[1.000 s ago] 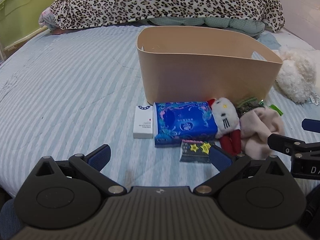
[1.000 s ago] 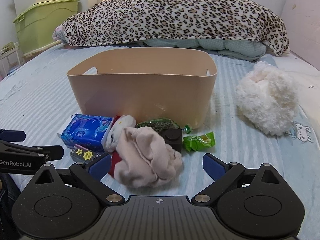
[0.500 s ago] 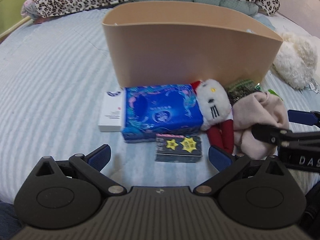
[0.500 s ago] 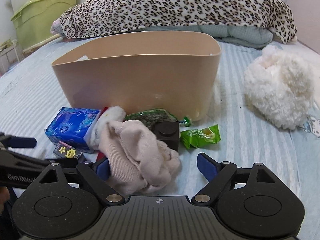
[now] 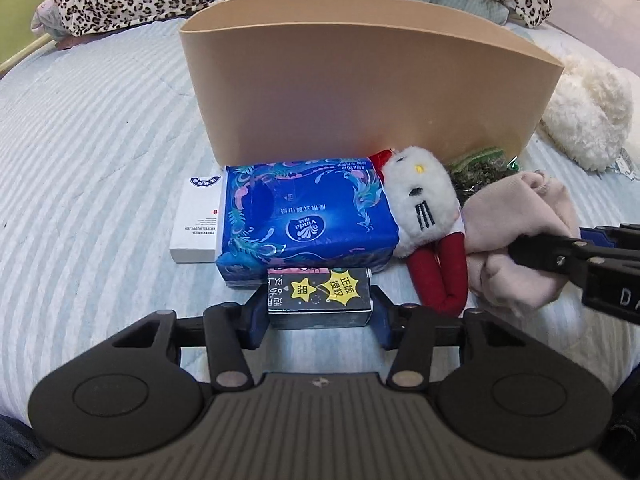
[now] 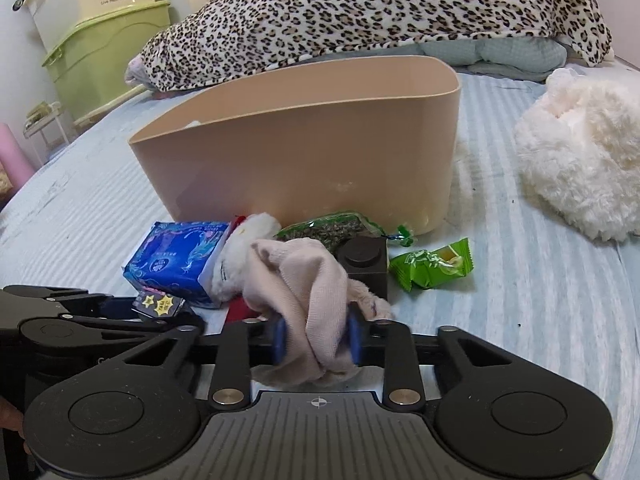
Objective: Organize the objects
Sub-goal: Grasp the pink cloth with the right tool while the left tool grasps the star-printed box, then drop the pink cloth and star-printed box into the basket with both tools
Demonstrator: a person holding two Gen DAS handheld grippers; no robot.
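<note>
At the lower centre of the left wrist view, my left gripper [image 5: 320, 314] has its fingers closed on the short ends of a black box [image 5: 319, 299] with yellow stars, which lies on the striped bed [image 5: 100, 168] touching the blue tissue pack [image 5: 308, 220]. A white box [image 5: 198, 220] sits against the pack's left side, a white plush [image 5: 424, 208] with red legs against its right. At the lower centre of the right wrist view, my right gripper [image 6: 318, 340] pinches a pink cloth [image 6: 304, 300] between its fingers. Behind it lie a dark block [image 6: 366, 262] and a green packet [image 6: 432, 264]. The tan bin [image 6: 304, 156] stands just beyond the pile, mid-frame.
</note>
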